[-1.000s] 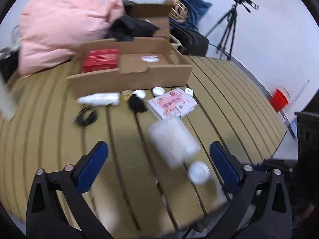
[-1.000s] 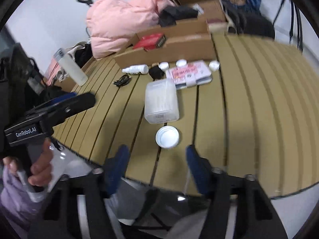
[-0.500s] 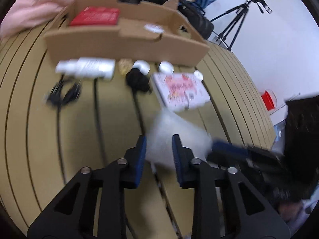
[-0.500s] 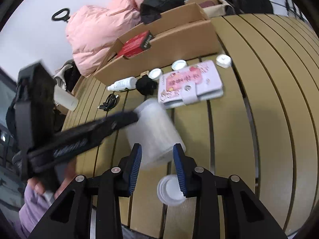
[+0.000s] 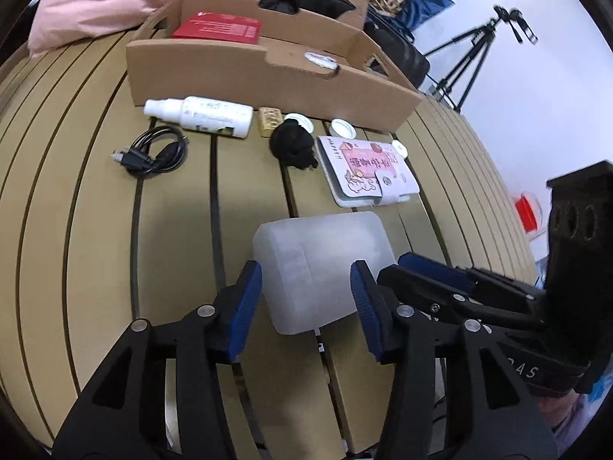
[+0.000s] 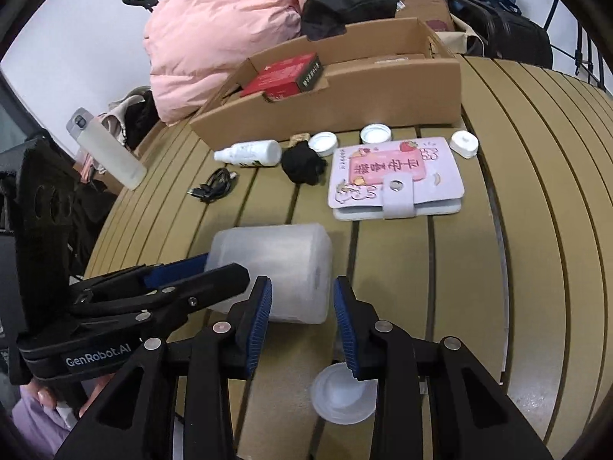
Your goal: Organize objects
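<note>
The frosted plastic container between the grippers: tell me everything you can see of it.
The frosted plastic container is a translucent white, boxy jar with rounded corners, lying on its side on the slatted wooden table. Its base faces the notebook case; its contents are too cloudy to identify. The left gripper straddles its near end, pads beside its walls; contact is unclear. The right gripper sits open before it, above a loose white lid.

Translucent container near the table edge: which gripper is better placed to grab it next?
Left. The left gripper already straddles the translucent container, fingers open at both sides. The right gripper sits nearer the loose lid.
</note>
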`<state>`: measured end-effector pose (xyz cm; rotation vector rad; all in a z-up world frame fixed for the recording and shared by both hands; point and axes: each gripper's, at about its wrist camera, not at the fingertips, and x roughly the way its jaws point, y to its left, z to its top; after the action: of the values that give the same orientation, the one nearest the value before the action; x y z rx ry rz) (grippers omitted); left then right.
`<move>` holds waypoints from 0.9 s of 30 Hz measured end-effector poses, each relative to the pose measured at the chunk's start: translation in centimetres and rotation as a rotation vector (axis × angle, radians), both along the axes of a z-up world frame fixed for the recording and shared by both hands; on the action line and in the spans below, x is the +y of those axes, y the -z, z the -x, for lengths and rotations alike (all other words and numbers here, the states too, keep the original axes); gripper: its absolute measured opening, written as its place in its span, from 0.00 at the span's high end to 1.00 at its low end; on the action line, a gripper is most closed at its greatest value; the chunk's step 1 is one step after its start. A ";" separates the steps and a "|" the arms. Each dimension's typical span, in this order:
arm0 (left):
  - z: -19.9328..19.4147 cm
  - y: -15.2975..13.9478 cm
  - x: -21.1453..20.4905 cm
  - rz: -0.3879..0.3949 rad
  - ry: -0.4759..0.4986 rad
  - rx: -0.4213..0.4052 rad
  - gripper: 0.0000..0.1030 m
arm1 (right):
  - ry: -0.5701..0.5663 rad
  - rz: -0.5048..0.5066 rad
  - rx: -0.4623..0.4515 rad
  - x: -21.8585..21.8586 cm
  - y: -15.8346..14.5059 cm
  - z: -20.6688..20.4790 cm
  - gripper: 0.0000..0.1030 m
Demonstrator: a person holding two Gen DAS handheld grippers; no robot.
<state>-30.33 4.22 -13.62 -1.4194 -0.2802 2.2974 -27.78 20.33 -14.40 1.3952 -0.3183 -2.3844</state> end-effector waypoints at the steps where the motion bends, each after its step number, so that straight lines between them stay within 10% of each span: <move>1: 0.0 0.1 -0.2 -0.010 -0.009 -0.003 0.57 | -0.002 0.017 -0.006 0.1 0.2 0.1 0.63; 7: -0.6 -1.2 -0.3 -0.014 -0.010 -0.001 0.81 | -0.028 0.148 -0.057 0.4 1.2 0.8 0.65; 12: 1.7 -5.1 -0.4 -0.043 -0.023 0.040 0.82 | -0.042 0.137 -0.025 0.5 -1.1 0.5 0.70; 20: 16.5 -12.1 2.3 -0.053 -0.006 0.047 0.82 | -0.044 0.079 0.111 2.1 -9.4 9.9 0.70; 27: 28.6 -8.1 4.8 0.035 -0.052 -0.016 0.82 | -0.008 0.024 0.039 2.5 -9.2 23.0 0.70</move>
<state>-58.92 9.06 -5.48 -1.4646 -0.2866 2.3440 -50.74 22.87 -5.17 1.3351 -0.3300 -2.3901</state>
